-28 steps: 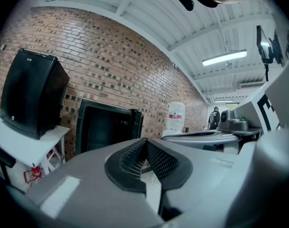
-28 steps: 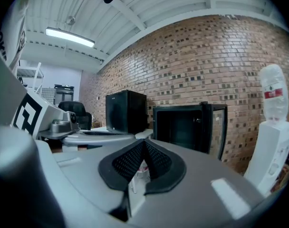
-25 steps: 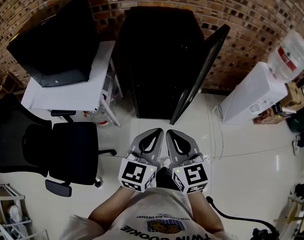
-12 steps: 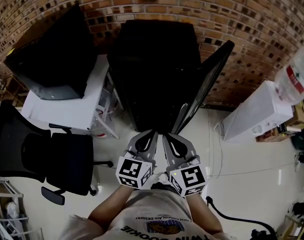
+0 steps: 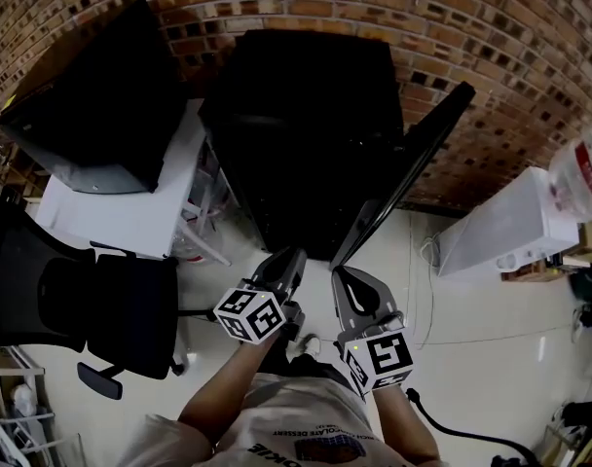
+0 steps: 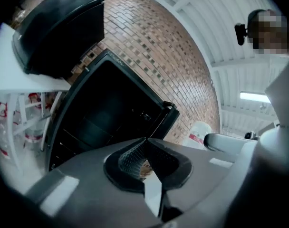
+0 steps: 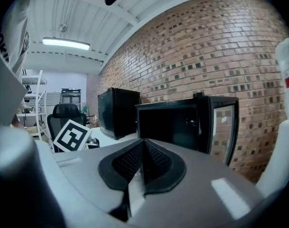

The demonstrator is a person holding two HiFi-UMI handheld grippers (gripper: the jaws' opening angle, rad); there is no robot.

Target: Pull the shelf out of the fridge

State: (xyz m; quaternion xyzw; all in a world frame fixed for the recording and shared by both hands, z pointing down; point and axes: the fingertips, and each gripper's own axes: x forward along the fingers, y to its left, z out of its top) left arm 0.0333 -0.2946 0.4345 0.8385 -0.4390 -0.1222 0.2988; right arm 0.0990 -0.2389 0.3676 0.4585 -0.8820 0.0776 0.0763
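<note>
Left tool [image 5: 296, 255], right tool [image 5: 340, 276] closed above glossy floor [image 5: 471, 309], facing brick wall [image 5: 491, 37].

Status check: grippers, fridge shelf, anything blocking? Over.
Left gripper shut, empty; right gripper shut, empty; both short of black fridge. Glass-fronted door open. Shelf not made out in dark interior. Nothing in the way.

Pale floor [image 5: 491, 319] bearing fridge [image 5: 306, 134], office chair [image 5: 130, 314] and water dispenser [image 5: 510, 227]. White table [image 5: 111, 217] carrying a black box [image 5: 92, 105].
</note>
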